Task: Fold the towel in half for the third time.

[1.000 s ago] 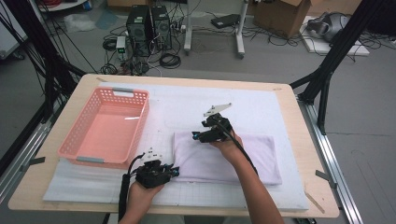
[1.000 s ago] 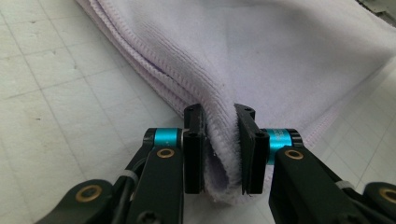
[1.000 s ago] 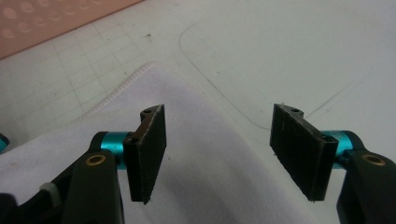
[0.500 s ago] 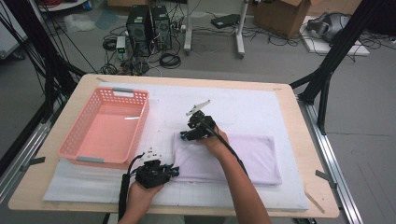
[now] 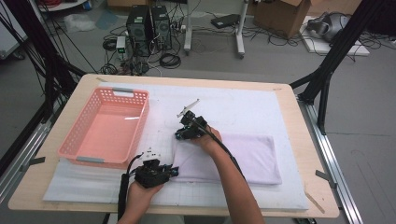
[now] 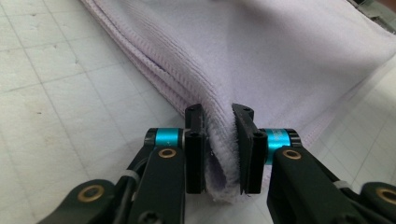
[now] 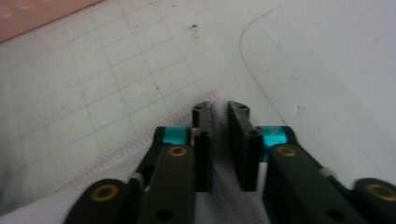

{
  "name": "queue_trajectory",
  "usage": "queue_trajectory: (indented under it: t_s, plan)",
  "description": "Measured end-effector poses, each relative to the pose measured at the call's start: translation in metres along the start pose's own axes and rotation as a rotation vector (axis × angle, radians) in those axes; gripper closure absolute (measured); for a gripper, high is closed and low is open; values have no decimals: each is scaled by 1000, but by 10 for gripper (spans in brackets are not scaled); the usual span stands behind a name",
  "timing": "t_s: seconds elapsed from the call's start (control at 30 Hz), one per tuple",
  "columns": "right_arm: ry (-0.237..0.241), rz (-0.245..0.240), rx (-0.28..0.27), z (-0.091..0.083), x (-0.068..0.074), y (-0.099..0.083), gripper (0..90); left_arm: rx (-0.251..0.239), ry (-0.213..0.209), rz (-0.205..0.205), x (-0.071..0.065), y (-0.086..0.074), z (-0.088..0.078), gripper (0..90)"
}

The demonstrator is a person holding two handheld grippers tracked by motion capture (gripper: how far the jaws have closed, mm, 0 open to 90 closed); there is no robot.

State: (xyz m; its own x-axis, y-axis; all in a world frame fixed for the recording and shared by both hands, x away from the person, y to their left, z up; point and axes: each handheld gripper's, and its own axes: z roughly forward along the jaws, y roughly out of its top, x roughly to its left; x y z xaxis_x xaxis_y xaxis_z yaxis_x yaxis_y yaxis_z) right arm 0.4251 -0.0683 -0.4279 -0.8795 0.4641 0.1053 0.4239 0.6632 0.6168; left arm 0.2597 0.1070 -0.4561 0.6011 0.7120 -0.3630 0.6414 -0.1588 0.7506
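Note:
A folded lilac towel (image 5: 252, 154) lies on the white mat. My left gripper (image 5: 173, 171) sits at its near left corner, jaws shut on the thick folded edge (image 6: 219, 114); the towel (image 6: 280, 56) rises away from the pads. My right gripper (image 5: 180, 135) is at the far left corner, pointing down and left. Its jaws have just been closing and now pinch the towel's corner tip (image 7: 220, 109). The rest of the towel (image 7: 32, 212) trails back under that gripper.
A pink plastic basket (image 5: 114, 89) stands on the left of the mat, close to the right gripper, and its edge (image 7: 28, 14) shows in the right gripper view. The gridded white mat (image 5: 243, 107) stretches behind the towel. Wooden table edges (image 5: 303, 135) ring the mat.
My right gripper moved left along the towel's far edge to its left corner and its jaws closed on the corner. The left gripper stayed put, still gripping.

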Motion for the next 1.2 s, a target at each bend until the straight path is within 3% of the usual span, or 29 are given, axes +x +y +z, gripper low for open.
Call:
queue_trajectory:
  t_s: [0.13, 0.33, 0.57, 0.73, 0.9, 1.2]
  plan:
    - [-4, -19, -25, -4, 4, 3, 843, -7, -6, -2, 0, 3, -8, 790]
    - [22, -44, -146, -22, 16, 16, 846, -72, -32, -7, -1, 15, -32, 801]
    - [45, -36, -275, -54, 22, 22, 845, -138, -114, -16, -8, 30, -41, 799]
    - [12, -39, -303, -77, 14, 11, 845, -135, -153, 12, -22, 42, -26, 796]
    - [-40, 0, -297, -94, -1, -8, 845, -112, -179, 24, -33, 54, -6, 794]
    - [-108, 77, -282, -109, -24, -46, 845, -49, -191, 62, -54, 68, 35, 791]
